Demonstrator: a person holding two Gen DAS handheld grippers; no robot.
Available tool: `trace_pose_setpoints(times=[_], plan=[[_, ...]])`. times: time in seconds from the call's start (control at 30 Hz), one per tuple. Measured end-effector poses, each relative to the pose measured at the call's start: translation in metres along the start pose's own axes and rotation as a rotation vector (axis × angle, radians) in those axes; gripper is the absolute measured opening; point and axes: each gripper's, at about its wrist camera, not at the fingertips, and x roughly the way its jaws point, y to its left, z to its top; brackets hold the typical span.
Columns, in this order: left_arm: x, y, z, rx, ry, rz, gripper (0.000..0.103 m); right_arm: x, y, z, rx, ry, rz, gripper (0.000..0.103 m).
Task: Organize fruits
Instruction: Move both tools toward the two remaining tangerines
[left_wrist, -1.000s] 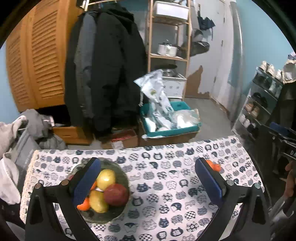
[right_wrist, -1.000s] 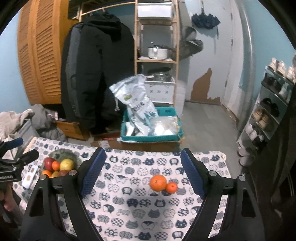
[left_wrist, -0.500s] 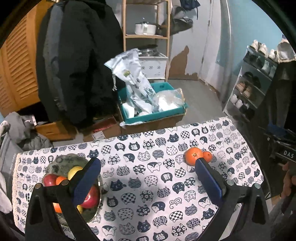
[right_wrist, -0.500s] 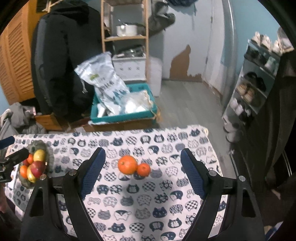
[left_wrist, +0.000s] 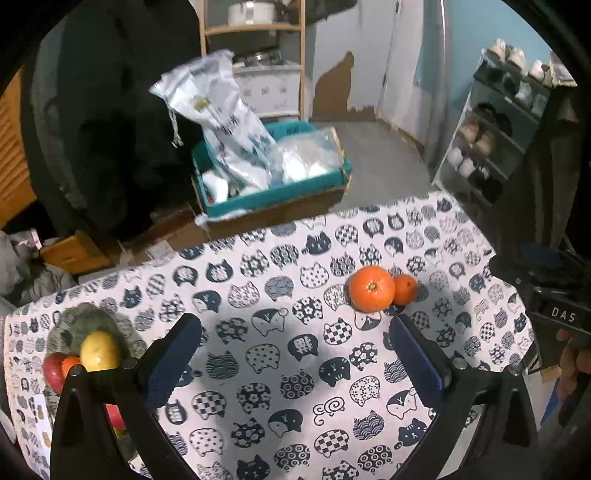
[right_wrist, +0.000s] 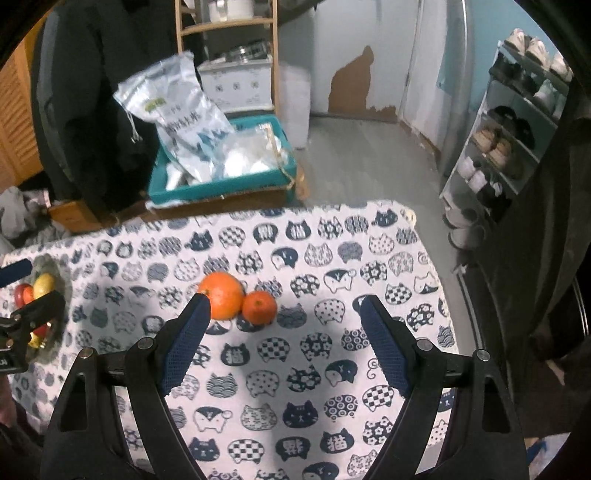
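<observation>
While the two loose oranges sit on the cat-print cloth, we hold both grippers above the table with nothing in them. The right gripper has its fingers spread wide, and the big orange lies just past its left fingertip, touching the small orange on its right. The left gripper is likewise wide and empty; from its camera the big orange and small orange lie far and to the right, while the bowl sits at the left edge of the cloth holding a yellow fruit and a red one.

We judge the step in hand to be the right gripper's approach to one of the oranges, with the bowl as its likely home. To do it well, we should centre the gap on one fruit alone, since the pair touch and a pad landing between them may roll the other away. The small orange looks the easier start, as it has open cloth on its right. We should come down until the pads flank its widest part, then close gently. How full the bowl is we cannot quite tell, because the left finger hides part of it, so we should place the fruit softly.
</observation>
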Motion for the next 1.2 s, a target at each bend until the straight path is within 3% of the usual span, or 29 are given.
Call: trace_pose_setpoints(times=[0.2,0.43,0.77,1.13,1.2], plan=[[0.042,-0.010,-0.002,0.005,0.073,-0.040,0.103,0.046,-0.012,-0.007,0.032,0.109,0.006,0.082],[0.087,-0.031,0.001,0.076,0.134,-0.044,0.103,0.092,-0.019,-0.020,0.078,0.210,0.032,0.082],[0.144,-0.058,0.009,0.120,0.204,-0.109,0.102,0.119,-0.033,-0.021,0.157,0.246,0.006,0.082],[0.182,-0.070,0.014,0.090,0.255,-0.198,0.102,0.133,-0.046,-0.024,0.219,0.264,0.006,0.082],[0.185,-0.070,0.013,0.081,0.254,-0.221,0.096,0.133,-0.049,-0.025,0.232,0.265,0.005,0.082]])
